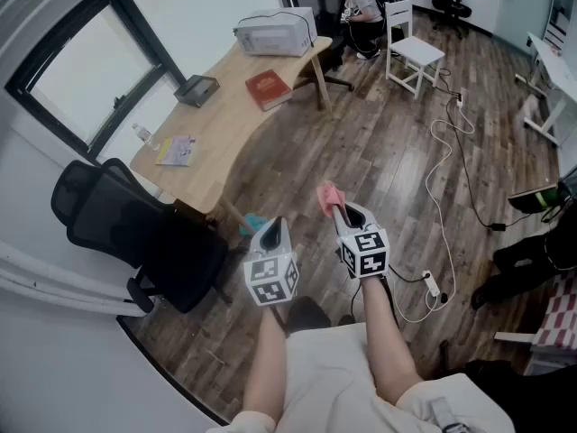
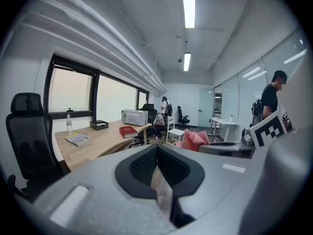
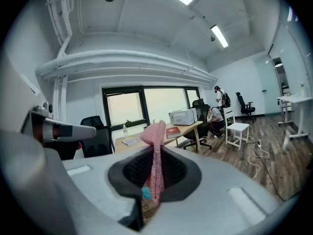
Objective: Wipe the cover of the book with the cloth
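A red book [image 1: 268, 89] lies on the far part of the wooden desk [image 1: 230, 142]; it also shows as a small red book [image 2: 128, 130] and red book [image 3: 173, 131] in both gripper views. My right gripper [image 1: 337, 211] is shut on a pink cloth [image 1: 329, 197], which sticks up between its jaws as a folded strip of cloth [image 3: 155, 156]. My left gripper [image 1: 275, 230] is held beside it, jaws closed together with nothing between them [image 2: 157, 176]. Both grippers hang over the floor, well short of the desk.
A black office chair [image 1: 126, 228] stands at the desk's near end. On the desk are a white printer [image 1: 274, 34], a dark tray [image 1: 197, 89], a magazine [image 1: 177, 151] and a bottle [image 1: 141, 133]. A white stool [image 1: 414, 59] and cables [image 1: 451, 165] are on the wooden floor. People are at the far end.
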Demonstrator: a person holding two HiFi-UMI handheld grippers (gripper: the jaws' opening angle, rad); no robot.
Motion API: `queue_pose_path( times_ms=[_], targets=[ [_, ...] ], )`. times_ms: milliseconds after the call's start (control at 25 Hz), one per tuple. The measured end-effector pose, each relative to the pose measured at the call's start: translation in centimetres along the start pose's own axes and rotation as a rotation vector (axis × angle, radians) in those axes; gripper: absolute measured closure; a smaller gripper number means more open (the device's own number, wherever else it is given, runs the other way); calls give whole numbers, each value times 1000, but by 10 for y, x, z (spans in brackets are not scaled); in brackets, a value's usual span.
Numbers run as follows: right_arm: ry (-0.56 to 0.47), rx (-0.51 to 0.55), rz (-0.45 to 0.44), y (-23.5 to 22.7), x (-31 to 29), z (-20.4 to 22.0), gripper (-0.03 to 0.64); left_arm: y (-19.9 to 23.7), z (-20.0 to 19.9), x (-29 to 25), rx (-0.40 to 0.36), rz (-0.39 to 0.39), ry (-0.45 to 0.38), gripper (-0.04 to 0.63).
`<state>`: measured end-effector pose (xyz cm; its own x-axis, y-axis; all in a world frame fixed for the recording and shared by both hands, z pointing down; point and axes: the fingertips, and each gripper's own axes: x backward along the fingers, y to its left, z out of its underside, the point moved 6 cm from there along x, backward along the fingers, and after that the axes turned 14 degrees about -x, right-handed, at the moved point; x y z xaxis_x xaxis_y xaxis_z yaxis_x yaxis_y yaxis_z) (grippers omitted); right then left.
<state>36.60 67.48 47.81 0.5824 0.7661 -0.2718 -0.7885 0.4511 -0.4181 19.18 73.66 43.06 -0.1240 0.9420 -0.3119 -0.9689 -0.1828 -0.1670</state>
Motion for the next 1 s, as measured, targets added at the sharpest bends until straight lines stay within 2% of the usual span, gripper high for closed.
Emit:
queue_pose_path(
  times_ms=[120, 400, 520, 640, 880, 1000],
  targets=[
    [-13, 8, -5, -2, -13, -14, 589, 17, 4, -14, 19, -5, -9, 588],
    [-30, 3, -15, 4, -39, -18, 588, 43, 39, -59, 124, -38, 18, 588],
    [-26, -2, -40, -1, -55, -18, 588, 53, 39, -79, 111, -30, 15, 588],
    [8, -2, -17, -18, -76, -17, 586, 66, 39, -101, 83, -19, 19, 588],
    [65, -1, 25, -45, -153, -34, 586, 115, 40, -177, 133, 19, 31, 588],
    [65, 4, 34, -52, -196, -53, 586, 142, 26, -218, 114, 31, 14, 588]
  ],
)
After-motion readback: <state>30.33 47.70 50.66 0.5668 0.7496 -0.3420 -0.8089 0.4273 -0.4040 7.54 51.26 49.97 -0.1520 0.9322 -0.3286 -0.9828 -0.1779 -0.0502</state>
